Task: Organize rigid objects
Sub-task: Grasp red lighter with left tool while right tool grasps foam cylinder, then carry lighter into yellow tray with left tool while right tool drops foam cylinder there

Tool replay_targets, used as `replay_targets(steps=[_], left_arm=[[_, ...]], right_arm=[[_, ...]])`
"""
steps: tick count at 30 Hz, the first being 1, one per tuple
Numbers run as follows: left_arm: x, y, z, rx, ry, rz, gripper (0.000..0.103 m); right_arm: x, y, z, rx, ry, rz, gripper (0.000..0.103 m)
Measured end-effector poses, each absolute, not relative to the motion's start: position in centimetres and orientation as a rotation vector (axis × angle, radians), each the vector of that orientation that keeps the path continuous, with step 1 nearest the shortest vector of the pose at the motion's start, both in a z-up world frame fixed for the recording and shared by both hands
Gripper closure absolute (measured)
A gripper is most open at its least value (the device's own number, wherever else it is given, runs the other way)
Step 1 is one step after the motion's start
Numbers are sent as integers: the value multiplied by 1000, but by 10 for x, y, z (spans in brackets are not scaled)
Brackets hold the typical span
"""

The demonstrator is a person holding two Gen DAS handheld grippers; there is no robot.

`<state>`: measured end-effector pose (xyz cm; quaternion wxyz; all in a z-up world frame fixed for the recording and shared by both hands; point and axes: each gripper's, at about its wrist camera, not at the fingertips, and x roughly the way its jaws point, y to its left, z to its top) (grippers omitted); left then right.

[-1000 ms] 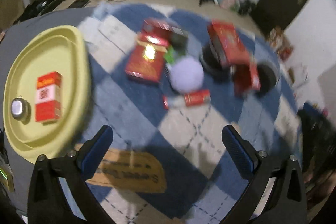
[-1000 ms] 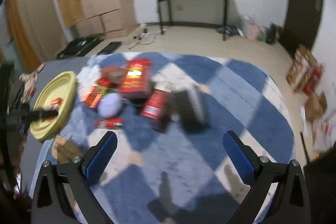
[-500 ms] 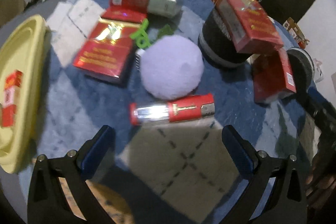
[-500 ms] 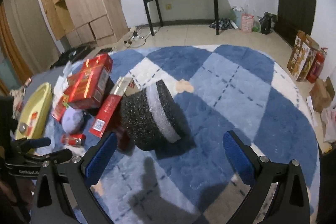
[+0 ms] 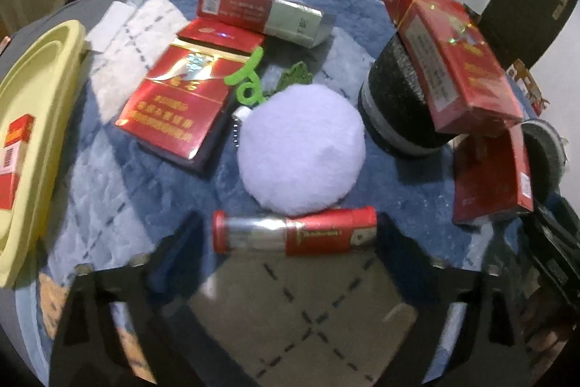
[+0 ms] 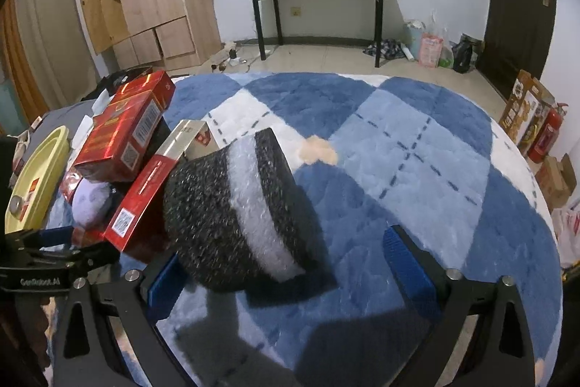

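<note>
A red and silver tube [image 5: 293,231] lies crosswise on the blue checked rug, just in front of a lilac fluffy ball [image 5: 301,147]. My left gripper [image 5: 284,233] straddles the tube end to end. Its jaws are closing, blurred, with a small gap still showing at the tube's left end. A black foam roll with a white band [image 6: 235,216] lies on its side between the jaws of my right gripper [image 6: 282,249], which are also closing. The left pad [image 6: 163,281] is right beside the roll, and the right pad [image 6: 409,263] stands well apart from it.
A yellow tray [image 5: 40,89] at the left holds a small red pack [image 5: 14,162]. Red cartons [image 5: 177,104] and a green clip [image 5: 246,78] lie behind the ball. One carton [image 5: 453,60] rests on an upright black roll [image 5: 395,104]. Another [image 6: 145,194] leans against the lying roll.
Both grippers have come down and forward towards the rug. The left one now brackets the red tube, the right one the black roll. Both pairs of jaws have narrowed.
</note>
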<state>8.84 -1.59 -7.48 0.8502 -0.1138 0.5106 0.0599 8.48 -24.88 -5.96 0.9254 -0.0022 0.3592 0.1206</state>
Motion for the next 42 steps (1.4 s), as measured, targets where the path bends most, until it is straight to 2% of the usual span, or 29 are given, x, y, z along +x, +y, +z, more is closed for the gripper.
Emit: replay_targets(steps=[4,8,13,17,21,26,31,38,42], left_arm=[[74,-25,-70,-212,1073,76,21],[57,-11,-49,-205,1045,82,21],[45,28,8,-144,948,99,21],[36,74,56,-111,863,114,21],[17,141,82,-148,806,173,21],[9,215,80,-209,820,213,21],[13,260,59,-193,860,271,21],[30,310,34,-301,886,351,21],[43,326,-3,-305,962,358,20]], right_arm=[[82,-243,-58,-28,714,280,52],[73,-242,-48,-52,698,269,52],[56,-261,-22,18,656,263,52],[34,-265,8,83,594,280,52],[5,-238,42,22,518,353,52],[-18,-171,69,-23,517,510,52],[-4,-89,69,-57,586,640,52],[46,51,26,-171,736,745,52],[66,110,-4,-295,792,725,52]])
